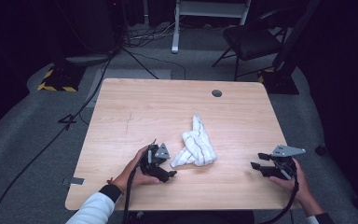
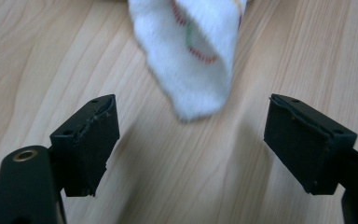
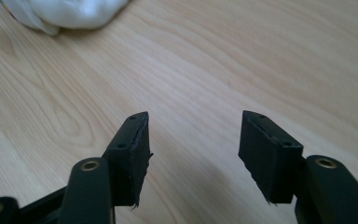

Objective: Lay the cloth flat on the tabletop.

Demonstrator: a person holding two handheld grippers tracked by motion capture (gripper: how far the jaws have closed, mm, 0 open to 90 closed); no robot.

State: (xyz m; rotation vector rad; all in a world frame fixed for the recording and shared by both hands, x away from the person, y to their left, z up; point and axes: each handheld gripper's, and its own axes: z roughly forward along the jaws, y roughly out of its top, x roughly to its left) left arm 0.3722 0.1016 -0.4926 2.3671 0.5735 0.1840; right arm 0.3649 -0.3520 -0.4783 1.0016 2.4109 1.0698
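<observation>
Your left tool [image 1: 164, 169]: jaws spread wide, nothing between, low over surface [image 1: 135, 112], just short of near corner of white striped cloth [image 1: 196, 144]. Your right tool [image 1: 259, 166]: jaws also apart, well away from cloth. Cloth lies crumpled mid-surface, between both tools.

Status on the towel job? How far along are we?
Nothing looks done: the white striped towel lies crumpled mid-table, ungrasped. In hand: the left gripper sits beside its near corner, jaws open around bare wood, the corner just ahead in the left gripper view. The right gripper waits open, well to the side. Grasping and all handling remain.
</observation>
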